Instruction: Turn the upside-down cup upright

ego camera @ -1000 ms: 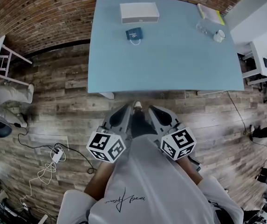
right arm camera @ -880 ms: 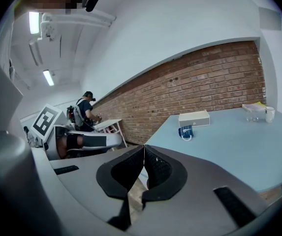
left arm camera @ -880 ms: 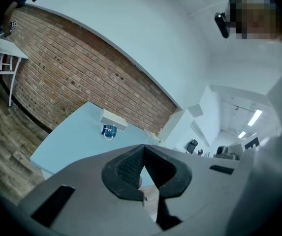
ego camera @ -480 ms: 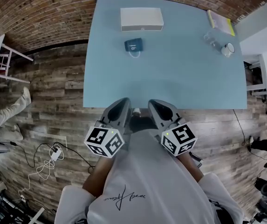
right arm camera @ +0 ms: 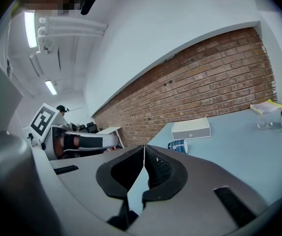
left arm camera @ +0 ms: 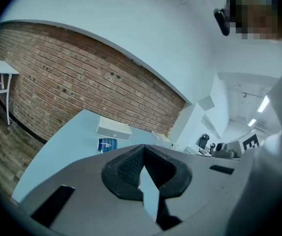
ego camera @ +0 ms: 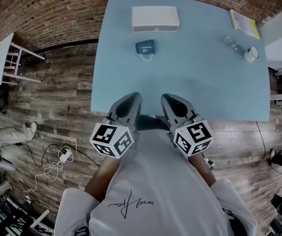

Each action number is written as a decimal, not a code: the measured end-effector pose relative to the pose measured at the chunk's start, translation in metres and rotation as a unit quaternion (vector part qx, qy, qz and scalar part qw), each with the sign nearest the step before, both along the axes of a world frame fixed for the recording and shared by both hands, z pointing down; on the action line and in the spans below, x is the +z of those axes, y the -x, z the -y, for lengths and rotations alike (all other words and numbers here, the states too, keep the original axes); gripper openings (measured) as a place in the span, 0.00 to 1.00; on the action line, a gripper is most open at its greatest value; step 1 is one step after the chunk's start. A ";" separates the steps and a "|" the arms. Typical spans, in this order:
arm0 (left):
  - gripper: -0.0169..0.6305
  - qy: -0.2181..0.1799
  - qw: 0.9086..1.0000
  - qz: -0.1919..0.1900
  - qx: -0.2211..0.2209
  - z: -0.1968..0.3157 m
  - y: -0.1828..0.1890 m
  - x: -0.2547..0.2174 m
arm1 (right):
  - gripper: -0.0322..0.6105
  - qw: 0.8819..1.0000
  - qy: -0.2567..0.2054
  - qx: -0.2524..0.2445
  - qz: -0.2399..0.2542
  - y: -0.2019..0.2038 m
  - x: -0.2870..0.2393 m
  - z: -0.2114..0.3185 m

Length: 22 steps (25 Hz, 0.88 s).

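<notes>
head view: cup [ego camera: 145,46] far ahead of left tool [ego camera: 130,100] and right tool [ego camera: 170,100], both closed.

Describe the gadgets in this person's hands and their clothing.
The left gripper and right gripper match: smooth grey tapered shells, black ribbed pads inside. Each carries a white cube printed with black square markers. No cables show. The person wears a white short-sleeved T-shirt with small black script.
</notes>
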<state>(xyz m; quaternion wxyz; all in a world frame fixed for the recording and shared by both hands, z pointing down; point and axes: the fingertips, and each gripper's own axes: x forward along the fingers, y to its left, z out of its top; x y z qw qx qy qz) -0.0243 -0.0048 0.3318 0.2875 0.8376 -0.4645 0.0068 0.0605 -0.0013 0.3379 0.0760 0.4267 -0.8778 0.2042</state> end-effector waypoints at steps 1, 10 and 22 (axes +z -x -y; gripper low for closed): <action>0.04 -0.001 1.000 0.001 -0.002 0.002 0.000 0.001 | 0.08 1.000 0.001 0.000 -0.001 -0.002 0.002 0.001; 0.04 -0.021 1.000 0.008 -0.008 0.032 0.007 0.002 | 0.09 1.000 0.002 -0.009 0.010 -0.004 0.006 0.023; 0.04 -0.010 1.000 0.018 -0.014 0.080 0.010 0.016 | 0.09 0.999 0.018 -0.026 0.006 0.002 0.015 0.068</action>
